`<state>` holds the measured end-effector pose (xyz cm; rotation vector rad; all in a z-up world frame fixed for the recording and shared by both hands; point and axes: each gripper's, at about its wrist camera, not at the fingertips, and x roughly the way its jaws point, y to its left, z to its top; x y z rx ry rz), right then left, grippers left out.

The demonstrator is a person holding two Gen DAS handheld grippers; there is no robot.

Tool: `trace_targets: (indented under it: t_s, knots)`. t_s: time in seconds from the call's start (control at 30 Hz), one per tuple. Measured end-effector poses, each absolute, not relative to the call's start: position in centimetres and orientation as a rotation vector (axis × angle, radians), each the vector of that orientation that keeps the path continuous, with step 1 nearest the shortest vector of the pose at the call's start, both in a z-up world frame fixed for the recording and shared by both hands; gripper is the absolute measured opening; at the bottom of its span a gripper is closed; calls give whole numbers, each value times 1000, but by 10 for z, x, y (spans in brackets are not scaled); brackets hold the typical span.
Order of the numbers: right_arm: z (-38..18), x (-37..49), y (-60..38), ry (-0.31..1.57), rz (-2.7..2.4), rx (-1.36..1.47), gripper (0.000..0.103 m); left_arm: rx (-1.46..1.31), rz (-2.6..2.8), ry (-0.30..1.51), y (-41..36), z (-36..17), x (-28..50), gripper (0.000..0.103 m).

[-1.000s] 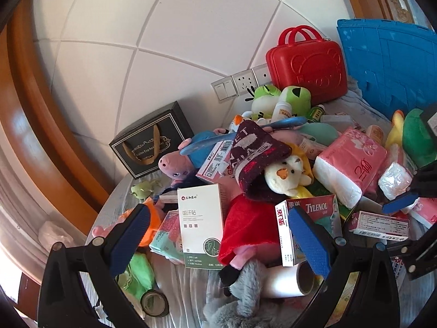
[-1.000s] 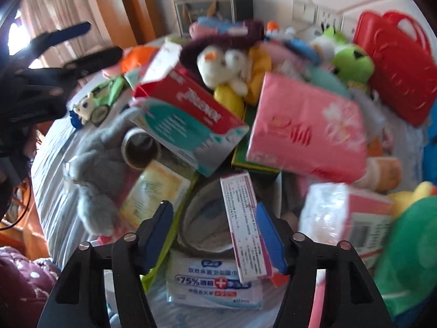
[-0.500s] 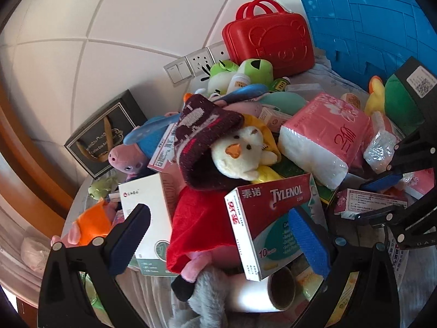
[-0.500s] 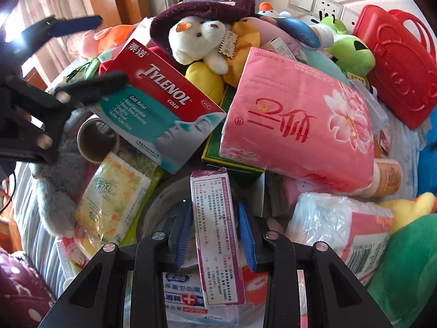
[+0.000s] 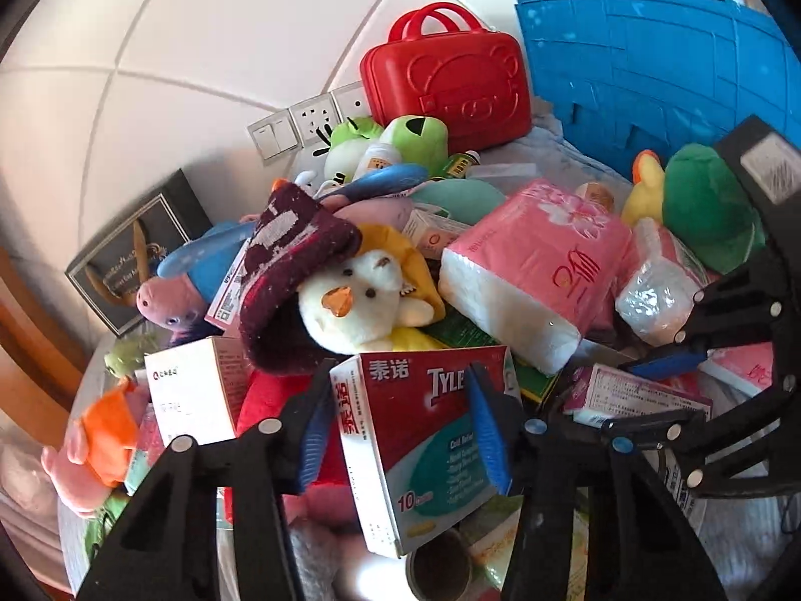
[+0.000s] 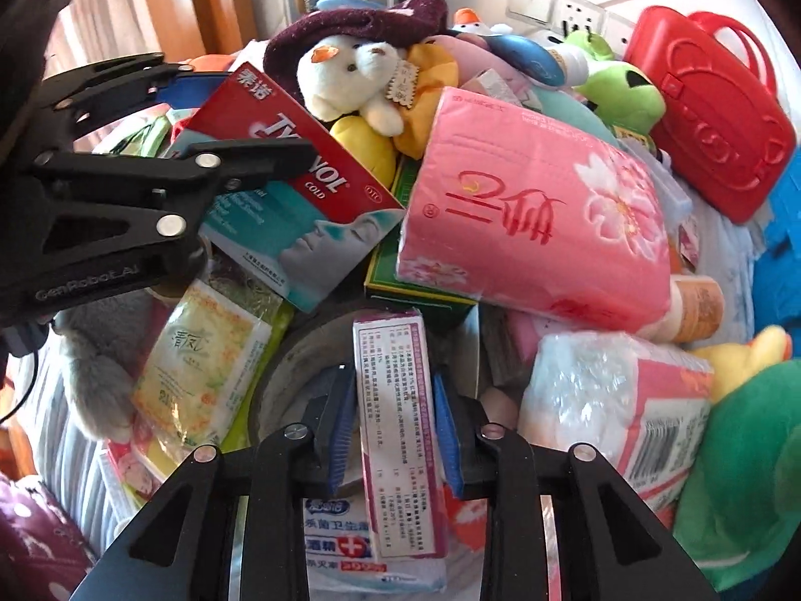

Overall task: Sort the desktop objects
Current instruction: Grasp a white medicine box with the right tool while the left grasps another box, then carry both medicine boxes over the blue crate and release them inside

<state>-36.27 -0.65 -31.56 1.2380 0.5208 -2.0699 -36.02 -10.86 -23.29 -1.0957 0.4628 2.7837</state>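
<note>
Our left gripper [image 5: 400, 430] has just been closing and now pinches the Tylenol box [image 5: 425, 445]. Our right gripper [image 6: 393, 430] has closed too, clamping the narrow purple-edged medicine box [image 6: 400, 430].

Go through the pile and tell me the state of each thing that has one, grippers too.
Left gripper: jaws just closing, pads on the Tylenol box.
Tylenol box: gripped, tilted.
Right gripper: jaws just closing, pads on the purple box.
Purple box: gripped, lying lengthwise.
Red case: closed, upright at the wall.
Pink tissue pack: sealed, atop the pile.
</note>
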Motion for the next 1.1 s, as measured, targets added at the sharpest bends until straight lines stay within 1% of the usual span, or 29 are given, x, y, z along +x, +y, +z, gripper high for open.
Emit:
trace_targets:
  t_s: [0.23, 0.47, 0.5, 0.53, 0.8, 0.83, 0.87, 1.1]
  knots:
    - [-291, -349, 4, 455, -2142, 1197, 28, -1076, 2777, 485, -102, -224, -348, 38]
    - [-263, -347, 7, 429, -2206, 1140, 28, -1043, 2813, 549, -93, -211, -336, 34]
    - [-259, -349, 9, 415, -2213, 1135, 28, -1031, 2823, 557, -92, -208, -334, 29]
    - [-256, -347, 10, 411, -2220, 1129, 28, -1021, 2829, 562, -92, -205, -332, 28]
    - [-219, -334, 19, 384, -2292, 1037, 28, -957, 2891, 584, -92, -179, -321, 24]
    - [-213, -333, 20, 381, -2301, 1023, 28, -948, 2897, 594, -91, -175, -320, 20]
    - [-207, -332, 21, 379, -2311, 1008, 28, -941, 2903, 603, -91, -171, -319, 19]
    - [-163, -318, 29, 364, -2394, 916, 28, -825, 2961, 647, -89, -138, -305, 19]
